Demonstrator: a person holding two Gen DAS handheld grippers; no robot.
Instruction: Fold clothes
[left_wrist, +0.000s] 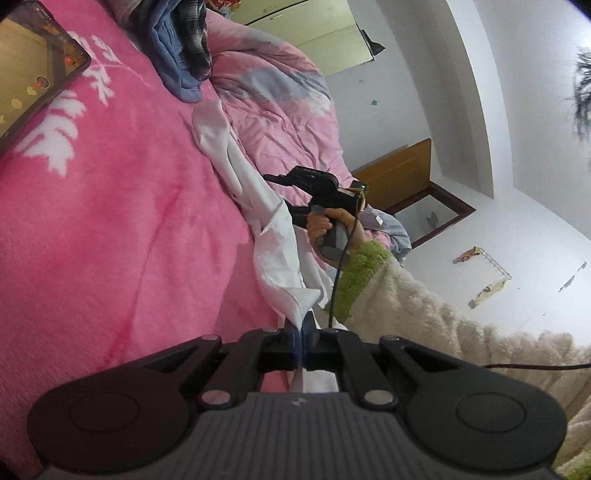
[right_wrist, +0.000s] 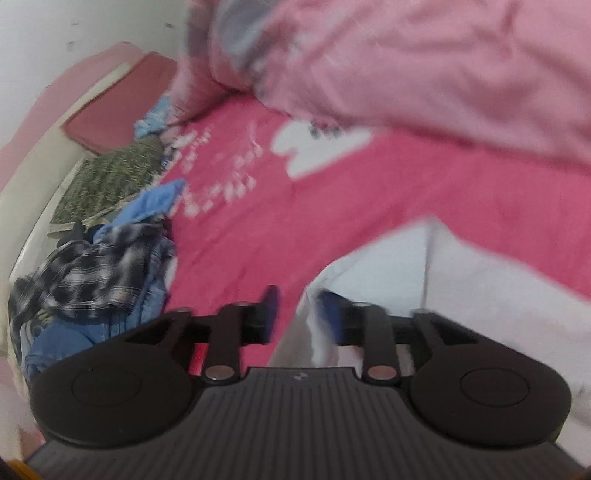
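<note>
left wrist camera sits low behind its black two-finger gripper (left_wrist: 302, 328), rolled sideways, looking along a fuzzy pink bedspread (left_wrist: 122, 221) toward white walls. right wrist camera, badly blurred, tilts down close over the same bedspread (right_wrist: 332, 221). both views share it, the crumpled white shirt (left_wrist: 275, 236) (right_wrist: 480, 295), and apparently the plaid-and-blue clothes pile (left_wrist: 188, 55) (right_wrist: 103, 273).

Left gripper (left_wrist: 302, 326) pinched tight on a corner of the white shirt (left_wrist: 258, 218), which trails in a rumpled strip across the pink blanket (left_wrist: 110, 221). Beyond it, a hand (left_wrist: 327, 229) in a fuzzy sleeve (left_wrist: 406, 295) grips the right gripper (left_wrist: 280, 195), jaws possibly apart.
</note>
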